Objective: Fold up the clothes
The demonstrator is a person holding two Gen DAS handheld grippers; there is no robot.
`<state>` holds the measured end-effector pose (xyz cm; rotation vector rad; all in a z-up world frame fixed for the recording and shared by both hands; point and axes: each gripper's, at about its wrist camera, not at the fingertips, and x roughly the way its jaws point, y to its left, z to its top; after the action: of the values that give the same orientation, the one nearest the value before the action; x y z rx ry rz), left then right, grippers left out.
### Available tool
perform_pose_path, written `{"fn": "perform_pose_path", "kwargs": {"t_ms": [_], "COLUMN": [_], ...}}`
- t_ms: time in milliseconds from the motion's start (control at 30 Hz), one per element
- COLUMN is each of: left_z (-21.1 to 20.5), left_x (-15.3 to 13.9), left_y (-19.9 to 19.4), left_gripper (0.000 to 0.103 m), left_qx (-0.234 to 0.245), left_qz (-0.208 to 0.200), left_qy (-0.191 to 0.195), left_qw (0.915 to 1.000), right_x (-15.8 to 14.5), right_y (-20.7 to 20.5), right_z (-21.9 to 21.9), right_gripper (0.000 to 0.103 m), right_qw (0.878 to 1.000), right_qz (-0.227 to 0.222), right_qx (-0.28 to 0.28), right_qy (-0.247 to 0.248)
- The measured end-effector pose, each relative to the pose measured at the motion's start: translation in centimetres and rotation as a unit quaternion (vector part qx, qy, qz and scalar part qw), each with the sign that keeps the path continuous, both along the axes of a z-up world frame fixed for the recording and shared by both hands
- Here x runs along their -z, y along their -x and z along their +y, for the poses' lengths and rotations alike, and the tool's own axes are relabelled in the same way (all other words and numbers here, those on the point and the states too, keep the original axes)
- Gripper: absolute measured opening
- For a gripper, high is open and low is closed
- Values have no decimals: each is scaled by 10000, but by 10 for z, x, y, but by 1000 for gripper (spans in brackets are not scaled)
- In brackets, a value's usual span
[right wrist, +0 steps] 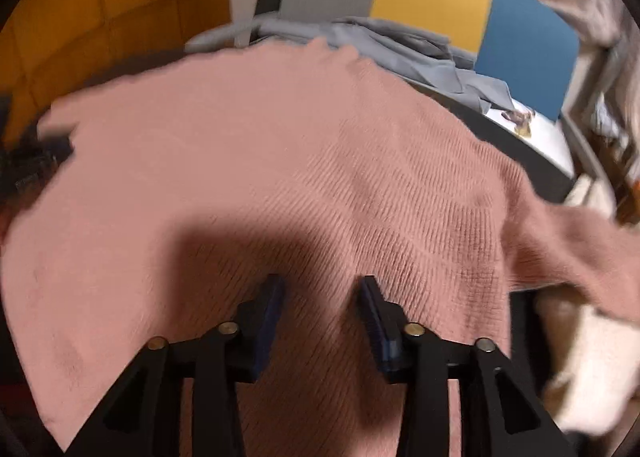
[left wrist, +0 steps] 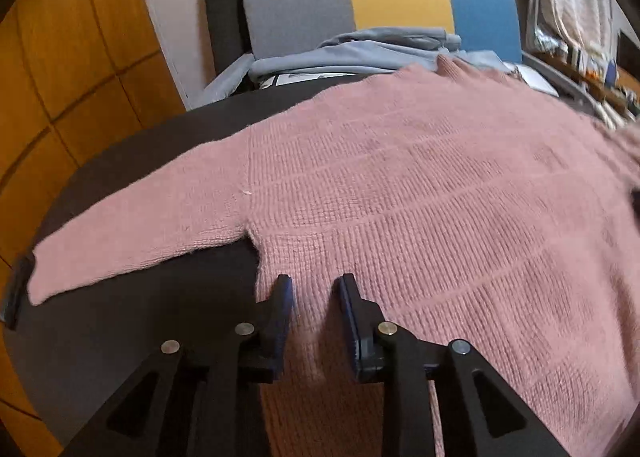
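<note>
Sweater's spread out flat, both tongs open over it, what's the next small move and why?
Probably reach the left tongs to the sleeve and pinch it: the sleeve lies stretched out on the table, unfolded, and both tongs hold nothing.

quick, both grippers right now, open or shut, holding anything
Left gripper: open over the pink sweater, gripping nothing.
Right gripper: open above the same sweater, holding nothing.

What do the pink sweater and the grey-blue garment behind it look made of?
Pink sweater: a soft, chunky, slightly fuzzy knit, judging by its visible ribbed rows; likely wool or acrylic. Grey-blue garment: thin, smooth matte fabric that creases sharply; probably cotton jersey.
</note>
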<state>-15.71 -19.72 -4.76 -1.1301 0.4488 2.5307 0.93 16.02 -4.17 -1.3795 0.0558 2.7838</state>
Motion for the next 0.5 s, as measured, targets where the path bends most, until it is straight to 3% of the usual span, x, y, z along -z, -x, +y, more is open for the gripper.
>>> {"fn": "perform_pose_path", "kwargs": {"t_ms": [100,200,400,500], "left_z": [7,12,2,8], "left_x": [3,5,8,10], "left_y": [11,23,28,26], "left_gripper": [24,24,25,25], "left_qx": [172,243,206,183], "left_qz": [95,79,-141,-52], "left_qy": [158,151,-250,-127], "left_qw": [9997,9996,9994,9997], "right_x": [4,7,9,9], "right_y": [1,11,19,19], "right_z": [13,11,15,15], "right_gripper": [44,45,46,48], "right_qw": [9989,9991,9982,9983], "right_qz": [136,158,201,222], "right_qx": [255,314,429,426], "right_qy": [362,258,362,330]}}
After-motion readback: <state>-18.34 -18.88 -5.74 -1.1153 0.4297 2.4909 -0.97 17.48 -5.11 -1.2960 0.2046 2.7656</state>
